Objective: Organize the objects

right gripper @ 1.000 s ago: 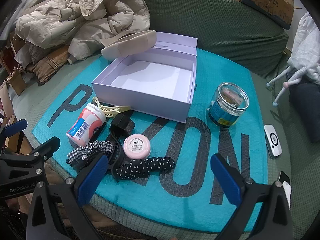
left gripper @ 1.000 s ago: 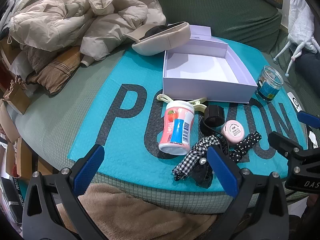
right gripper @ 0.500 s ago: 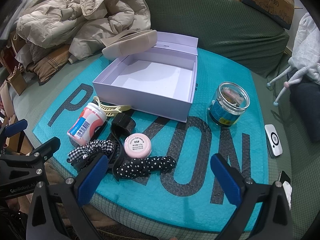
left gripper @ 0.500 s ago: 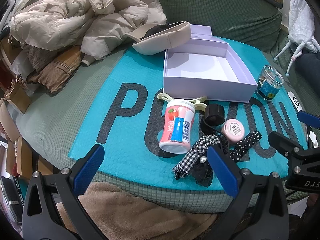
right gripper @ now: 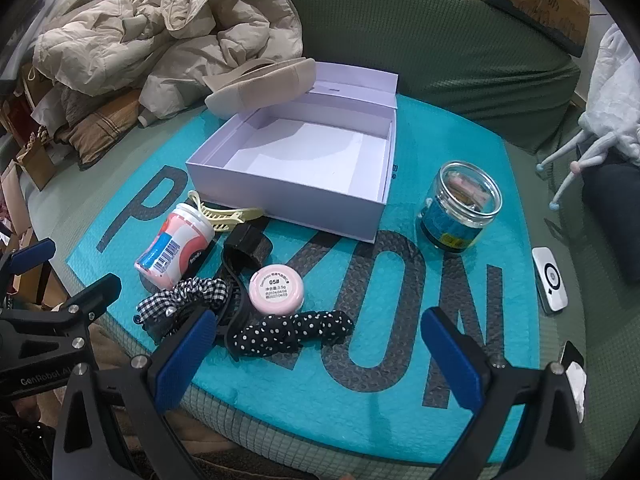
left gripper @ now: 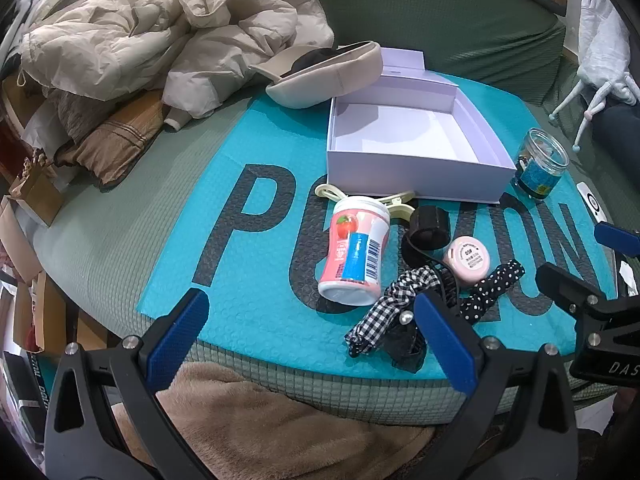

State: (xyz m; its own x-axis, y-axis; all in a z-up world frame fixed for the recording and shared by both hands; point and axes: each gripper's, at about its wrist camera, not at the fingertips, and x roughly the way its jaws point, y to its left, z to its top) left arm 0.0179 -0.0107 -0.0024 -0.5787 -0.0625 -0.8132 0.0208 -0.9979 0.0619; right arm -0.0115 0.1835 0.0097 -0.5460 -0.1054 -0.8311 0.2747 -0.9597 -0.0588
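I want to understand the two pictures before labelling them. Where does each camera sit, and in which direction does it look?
Left wrist: on the left hand-held gripper, open, looking forward over the pink bottle and box; the right one's fingers enter at the right edge.
Right wrist: on the right hand-held gripper, open, aimed over the polka-dot scrunchie toward the glass jar; the left one shows at the left edge.
Shared: box, bottle, jar, pink compact, teal mat.

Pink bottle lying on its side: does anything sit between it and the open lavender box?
Yes. The cream hair claw clip lies between the pink bottle and the near wall of the lavender box. Lifted over, the box's open top looks unobstructed.
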